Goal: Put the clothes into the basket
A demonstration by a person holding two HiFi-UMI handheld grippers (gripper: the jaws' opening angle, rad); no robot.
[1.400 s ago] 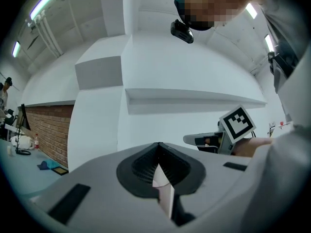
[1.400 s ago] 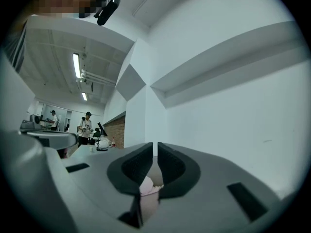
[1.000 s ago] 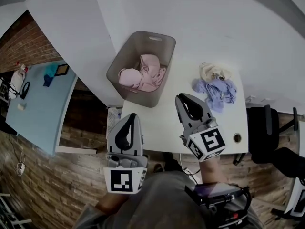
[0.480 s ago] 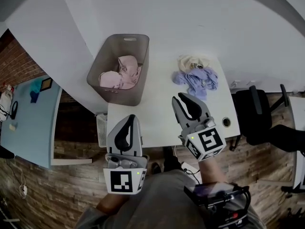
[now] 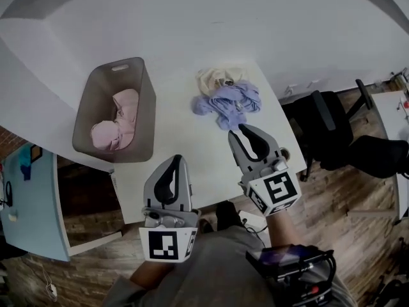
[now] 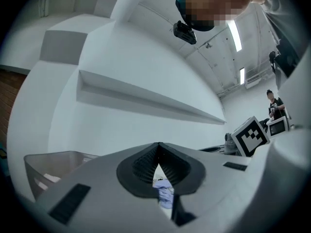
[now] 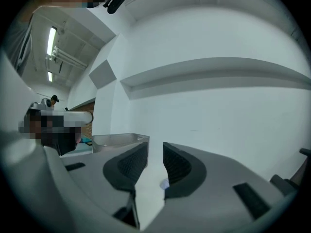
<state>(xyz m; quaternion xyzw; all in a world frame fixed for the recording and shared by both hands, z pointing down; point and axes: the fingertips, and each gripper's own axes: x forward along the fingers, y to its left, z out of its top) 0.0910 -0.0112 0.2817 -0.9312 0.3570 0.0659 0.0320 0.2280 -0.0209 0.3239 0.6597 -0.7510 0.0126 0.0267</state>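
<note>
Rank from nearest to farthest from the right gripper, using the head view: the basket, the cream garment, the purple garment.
1. Purple garment: just ahead of the right gripper, whose empty jaws have just been opening.
2. Cream garment: behind the purple one, touching it.
3. Basket: far off to the left, holding pink clothes.

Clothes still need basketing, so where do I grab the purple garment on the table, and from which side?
Probably pinch the bunched folds at the middle of the purple garment, from above on its near side. It lies crumpled; the cream garment touches its far edge, so that side risks snagging both.
</note>
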